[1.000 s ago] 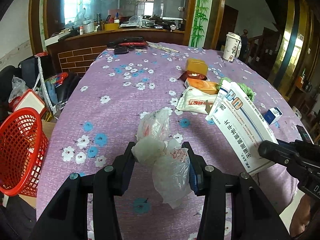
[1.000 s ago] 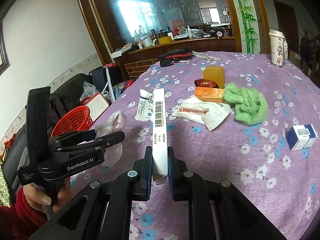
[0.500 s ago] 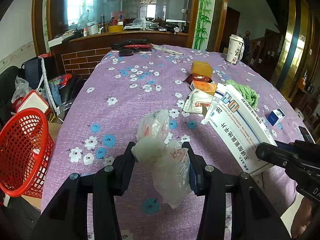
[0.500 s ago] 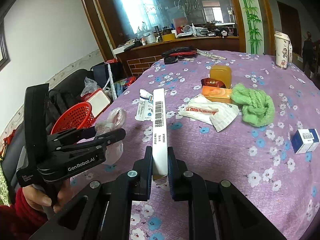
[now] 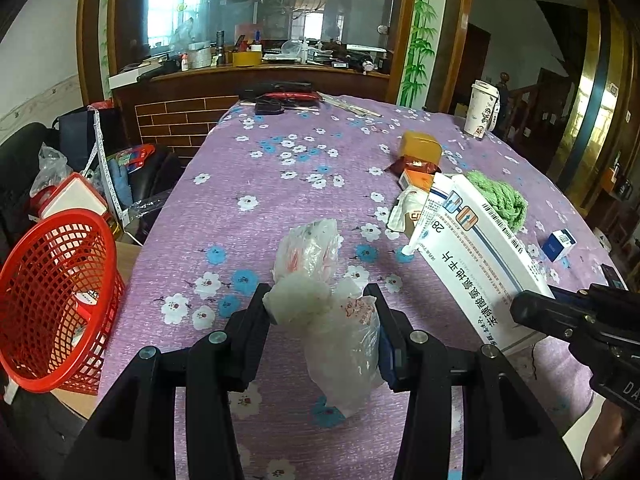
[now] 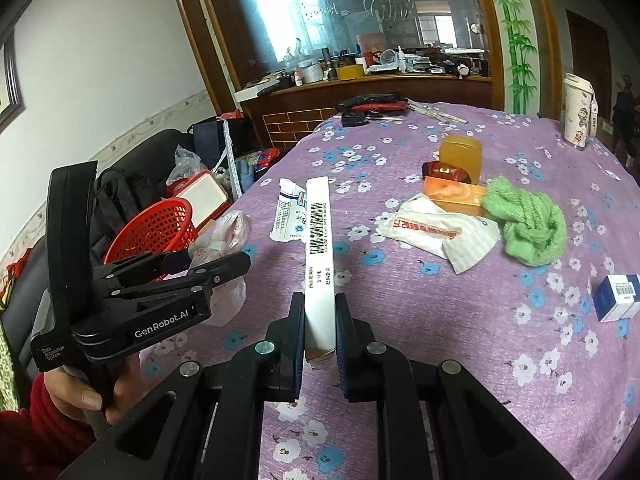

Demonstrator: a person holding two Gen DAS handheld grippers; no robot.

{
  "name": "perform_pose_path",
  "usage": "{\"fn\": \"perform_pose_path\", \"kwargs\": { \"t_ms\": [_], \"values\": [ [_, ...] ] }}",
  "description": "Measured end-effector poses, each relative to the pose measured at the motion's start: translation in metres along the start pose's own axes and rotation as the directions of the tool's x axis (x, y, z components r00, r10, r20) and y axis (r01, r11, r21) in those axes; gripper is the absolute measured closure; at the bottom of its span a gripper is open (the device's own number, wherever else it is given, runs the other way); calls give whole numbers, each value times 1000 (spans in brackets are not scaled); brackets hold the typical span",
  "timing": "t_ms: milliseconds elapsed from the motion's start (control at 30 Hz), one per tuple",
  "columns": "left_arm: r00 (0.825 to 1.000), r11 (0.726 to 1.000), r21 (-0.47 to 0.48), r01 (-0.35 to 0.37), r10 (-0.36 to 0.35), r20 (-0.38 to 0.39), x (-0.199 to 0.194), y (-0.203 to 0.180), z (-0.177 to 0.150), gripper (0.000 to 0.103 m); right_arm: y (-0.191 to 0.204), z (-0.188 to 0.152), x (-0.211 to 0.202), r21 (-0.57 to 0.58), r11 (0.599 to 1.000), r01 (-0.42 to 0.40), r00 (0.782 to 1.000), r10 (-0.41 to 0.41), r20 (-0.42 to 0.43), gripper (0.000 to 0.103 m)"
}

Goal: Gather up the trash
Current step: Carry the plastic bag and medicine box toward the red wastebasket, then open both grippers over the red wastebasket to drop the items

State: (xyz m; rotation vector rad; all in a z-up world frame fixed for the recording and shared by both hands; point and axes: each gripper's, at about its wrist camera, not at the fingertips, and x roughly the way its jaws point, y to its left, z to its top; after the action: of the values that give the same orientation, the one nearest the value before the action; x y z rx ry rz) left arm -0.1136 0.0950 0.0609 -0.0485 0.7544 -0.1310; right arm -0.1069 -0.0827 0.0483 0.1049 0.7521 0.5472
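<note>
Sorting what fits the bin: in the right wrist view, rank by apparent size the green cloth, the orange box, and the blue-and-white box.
1. Green cloth
2. Orange box
3. Blue-and-white box, partly cut off by the frame's edge, so its rank is unsure.

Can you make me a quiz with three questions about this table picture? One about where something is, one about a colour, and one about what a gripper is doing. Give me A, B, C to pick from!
1. Where is the red basket?
A. Beside the table's edge, off the cloth
B. On top of the green cloth
C. Behind the tall cup

2. What colour is the tablecloth?
A. Yellow with stripes
B. Purple with flowers
C. Plain black

3. What is the right gripper doing?
A. Hanging open and empty
B. Squeezing the green cloth
C. Pinching a flat white box

Answers:
1 A: the basket stands past the table's left side, in the left wrist view.
2 B: purple cloth with white and blue blossoms.
3 C: both fingers press the box's sides, which sticks up edge-on.
</note>
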Motion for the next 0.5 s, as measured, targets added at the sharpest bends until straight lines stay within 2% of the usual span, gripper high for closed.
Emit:
{"fn": "perform_pose_path", "kwargs": {
  "t_ms": [333, 500],
  "values": [
    [1000, 999, -41, -7, 8, 22, -11, 22, 0, 58, 20, 10, 9, -39, 999, -17, 1000, 16, -18, 89],
    [998, 996, -79, -32, 36, 52, -24, 44, 5, 58, 37, 20, 20, -66, 997, -51, 998, 49, -34, 89]
  ]
}}
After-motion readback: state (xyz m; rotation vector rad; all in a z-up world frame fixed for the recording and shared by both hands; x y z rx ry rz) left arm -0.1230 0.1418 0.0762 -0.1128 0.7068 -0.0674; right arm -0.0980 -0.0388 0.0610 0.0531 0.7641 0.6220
